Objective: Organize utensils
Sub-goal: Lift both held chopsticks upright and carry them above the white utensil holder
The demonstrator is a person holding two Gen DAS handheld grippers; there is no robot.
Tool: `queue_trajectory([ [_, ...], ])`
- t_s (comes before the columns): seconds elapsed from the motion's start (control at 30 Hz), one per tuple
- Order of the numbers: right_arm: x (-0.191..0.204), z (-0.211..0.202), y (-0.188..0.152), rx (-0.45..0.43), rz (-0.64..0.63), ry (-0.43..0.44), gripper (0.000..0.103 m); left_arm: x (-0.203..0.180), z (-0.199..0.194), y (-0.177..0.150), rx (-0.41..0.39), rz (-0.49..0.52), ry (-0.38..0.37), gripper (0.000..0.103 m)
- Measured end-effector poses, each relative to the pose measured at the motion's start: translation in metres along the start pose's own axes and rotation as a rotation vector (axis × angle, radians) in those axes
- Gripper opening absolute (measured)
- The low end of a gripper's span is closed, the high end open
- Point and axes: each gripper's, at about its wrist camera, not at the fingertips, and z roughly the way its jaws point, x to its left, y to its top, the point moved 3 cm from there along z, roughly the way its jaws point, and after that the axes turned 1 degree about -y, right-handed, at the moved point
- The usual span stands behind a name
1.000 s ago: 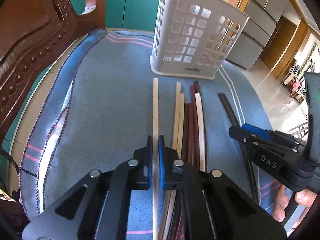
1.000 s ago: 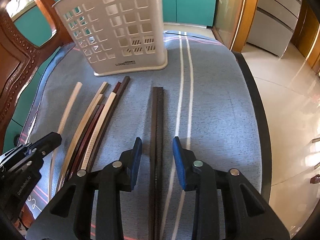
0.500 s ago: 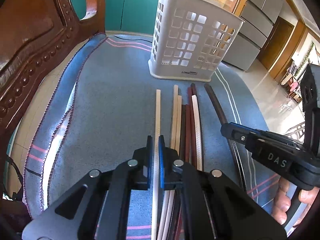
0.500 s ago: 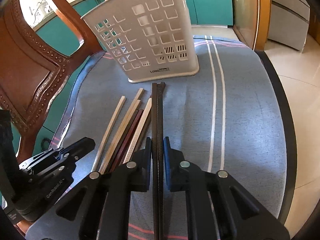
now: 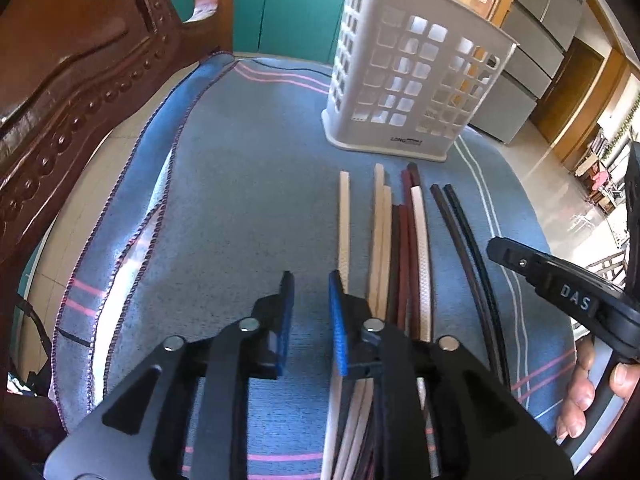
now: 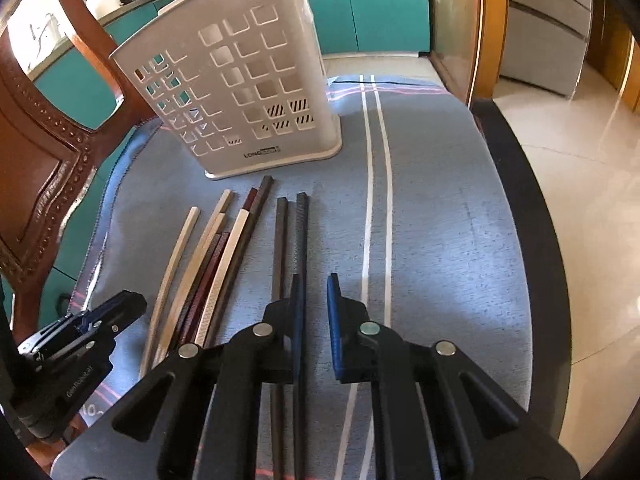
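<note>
Sorting appears barely begun: the white basket (image 6: 240,92) is standing upright toward the far edge of the desk (image 6: 460,240) on the blue cloth, and no chopstick is showing through its openings, though its inside is mostly hidden. All the chopsticks are lying flat on the cloth in front of it: a pale single chopstick (image 5: 344,220) nearest the left edge, a mixed bundle (image 5: 400,240) of tan, dark red and white ones just beside it, and a black pair (image 6: 290,240) lying side by side toward the right. The left gripper (image 5: 311,312) is hovering with its fingers spread and nothing between them, the pale chopstick running under its right finger. The right gripper (image 6: 313,320) is likewise spread and empty, the black pair passing under its left finger; contact cannot be judged. Everything remains to be lifted into the basket.
</note>
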Motion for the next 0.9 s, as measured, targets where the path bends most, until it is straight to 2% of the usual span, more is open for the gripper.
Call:
queue_trajectory([
  [0.1,0.006,0.001,-0.001,0.004,-0.025,0.018,0.015,0.004,0.005,0.0,0.016,-0.016,0.011,0.023],
  [0.2,0.01,0.009,-0.003,0.028,-0.05,-0.026,0.015,0.004,0.008,0.001,0.017,-0.014,0.013,0.026],
  [0.4,0.006,0.015,-0.002,0.039,-0.046,-0.042,0.015,0.001,0.012,0.003,0.005,-0.001,0.014,0.03],
  [0.53,0.015,0.016,-0.004,0.027,-0.129,-0.093,0.017,-0.003,0.012,0.003,0.005,0.029,0.011,0.035],
  [0.7,0.015,0.019,0.0,0.025,-0.124,-0.102,0.018,-0.008,0.012,0.021,0.044,0.031,-0.046,0.038],
  [0.8,0.012,0.019,0.003,0.025,-0.118,-0.097,0.018,-0.019,0.007,0.032,0.03,0.097,-0.03,0.038],
  [0.87,0.011,0.019,0.004,0.023,-0.119,-0.096,0.018,-0.029,0.013,0.033,0.05,0.176,0.032,0.038],
  [0.9,0.011,0.019,0.004,0.023,-0.118,-0.094,0.018,-0.032,0.017,0.031,0.064,0.188,0.032,0.038],
])
